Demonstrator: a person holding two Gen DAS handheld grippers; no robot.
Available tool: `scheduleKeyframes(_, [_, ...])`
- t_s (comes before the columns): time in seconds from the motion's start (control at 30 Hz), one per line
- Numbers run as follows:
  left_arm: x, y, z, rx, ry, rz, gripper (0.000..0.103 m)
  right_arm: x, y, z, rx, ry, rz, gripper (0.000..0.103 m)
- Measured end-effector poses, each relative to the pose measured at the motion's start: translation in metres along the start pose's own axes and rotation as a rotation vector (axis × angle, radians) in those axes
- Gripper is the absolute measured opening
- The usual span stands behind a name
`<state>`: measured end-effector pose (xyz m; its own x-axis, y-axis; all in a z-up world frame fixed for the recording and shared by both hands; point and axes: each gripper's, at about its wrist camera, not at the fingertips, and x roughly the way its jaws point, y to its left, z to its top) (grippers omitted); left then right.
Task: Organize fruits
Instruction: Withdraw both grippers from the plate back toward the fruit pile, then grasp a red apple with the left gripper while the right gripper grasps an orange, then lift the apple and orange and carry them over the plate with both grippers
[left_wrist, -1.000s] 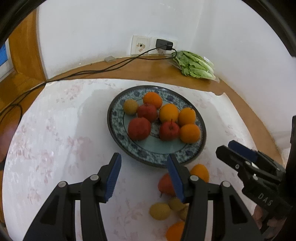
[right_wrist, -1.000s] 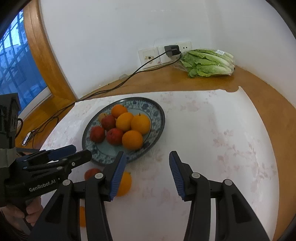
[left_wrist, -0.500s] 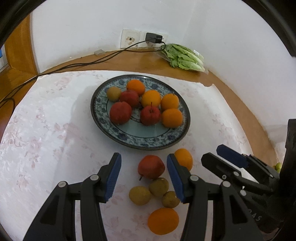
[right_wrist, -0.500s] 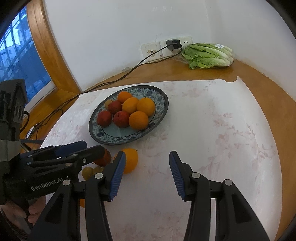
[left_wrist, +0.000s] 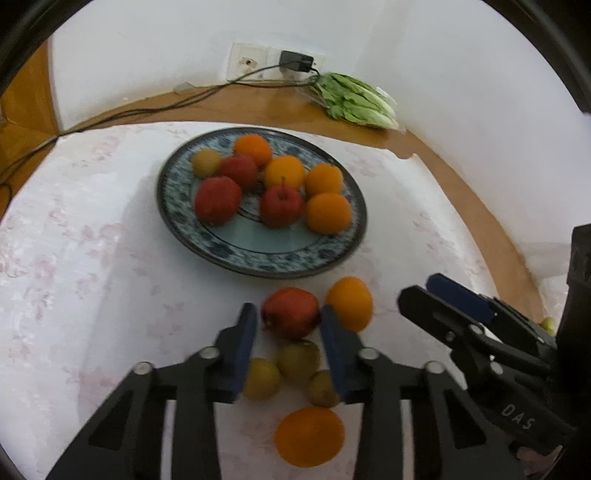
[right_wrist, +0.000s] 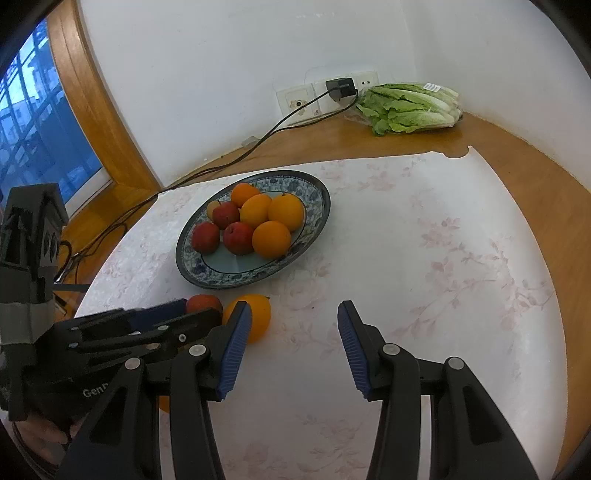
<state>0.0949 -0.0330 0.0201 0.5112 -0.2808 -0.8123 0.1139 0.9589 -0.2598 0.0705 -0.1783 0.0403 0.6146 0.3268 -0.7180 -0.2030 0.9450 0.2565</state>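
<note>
Left wrist view shows the left gripper (left_wrist: 288, 325) angled down over a cluster of loose fruit on the worktop (left_wrist: 92, 295), which is covered with a pale flowered cloth. Its fingers (left_wrist: 243, 343) are closing around a red apple (left_wrist: 290, 312) that sits between the blue pads; the picture is blurred, so whether the pads already touch the apple cannot be told. Just right of the apple lies an orange (left_wrist: 350, 302), partly behind the right finger. Nearer the camera lie three small yellow-green fruits (left_wrist: 297, 358), and below them another orange (left_wrist: 309, 435).

Beyond the cluster stands a blue-patterned plate (left_wrist: 258, 258) holding three red apples, four oranges and one small yellowish fruit at its far left. A bag of lettuce (left_wrist: 354, 101) lies by the wall under the socket (left_wrist: 255, 64), from which a black cable runs left along the wooden edge.

In the right wrist view, the right gripper (right_wrist: 293, 345) hangs over bare cloth to the right of the loose fruit, its fingers (right_wrist: 351, 347) spread with nothing between them. Its left pad overlaps the orange (right_wrist: 255, 314) in the picture; contact cannot be told. A hand (right_wrist: 40, 428) at the lower left holds the left gripper's handle.
</note>
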Motion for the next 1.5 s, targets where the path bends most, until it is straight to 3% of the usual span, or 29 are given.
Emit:
scheduleKeyframes(0.87, [-0.026, 0.039, 0.001, -0.072, -0.081, 0.084, 0.034, 0.030, 0.035, -0.001, -0.090, 0.088, 0.022, 0.049])
scheduleKeyframes(1.07, [-0.027, 0.039, 0.000, -0.072, -0.086, 0.078, 0.034, 0.037, 0.035, -0.003, -0.093, 0.107, 0.018, 0.037])
scheduleKeyframes(1.5, [-0.031, 0.039, 0.005, -0.072, -0.098, 0.081, 0.034, 0.023, 0.034, 0.002, -0.090, 0.073, 0.016, 0.036])
